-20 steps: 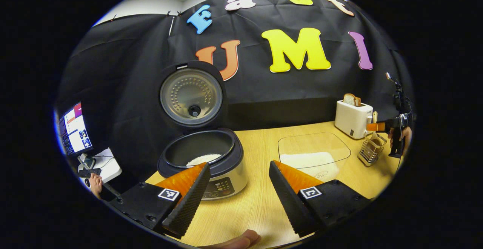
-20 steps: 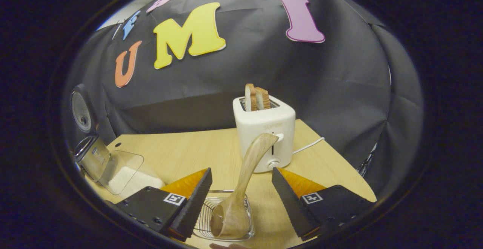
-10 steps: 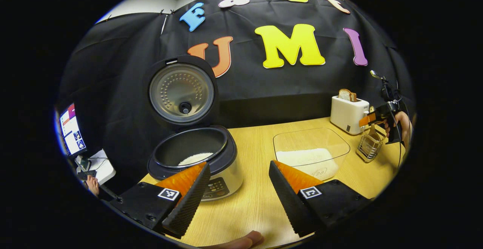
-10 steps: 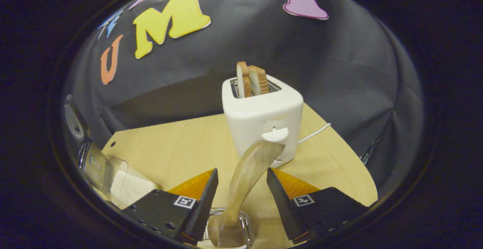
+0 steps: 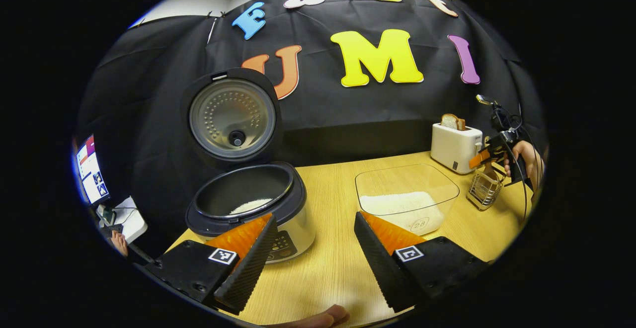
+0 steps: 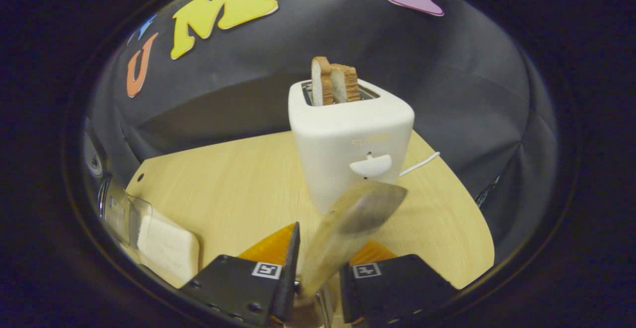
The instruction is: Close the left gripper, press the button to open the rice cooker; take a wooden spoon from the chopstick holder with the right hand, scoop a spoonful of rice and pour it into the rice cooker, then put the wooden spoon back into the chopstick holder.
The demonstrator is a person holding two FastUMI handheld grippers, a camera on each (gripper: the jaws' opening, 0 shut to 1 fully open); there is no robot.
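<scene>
While the left gripper [image 5: 310, 248] hangs with jaws spread before the open rice cooker [image 5: 248, 204], the right gripper [image 6: 318, 288] jaws pinch the wooden spoon [image 6: 348, 223] handle; toaster [image 6: 350, 139] beyond.

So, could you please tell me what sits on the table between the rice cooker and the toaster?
In the left gripper view, a clear tub of rice sits between the open rice cooker and the toaster.

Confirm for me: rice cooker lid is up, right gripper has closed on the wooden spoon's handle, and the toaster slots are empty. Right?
Not quite. The toaster holds two bread slices, as the right gripper view shows. The rest stands: rice cooker lid up, right gripper closed on the wooden spoon.
</scene>
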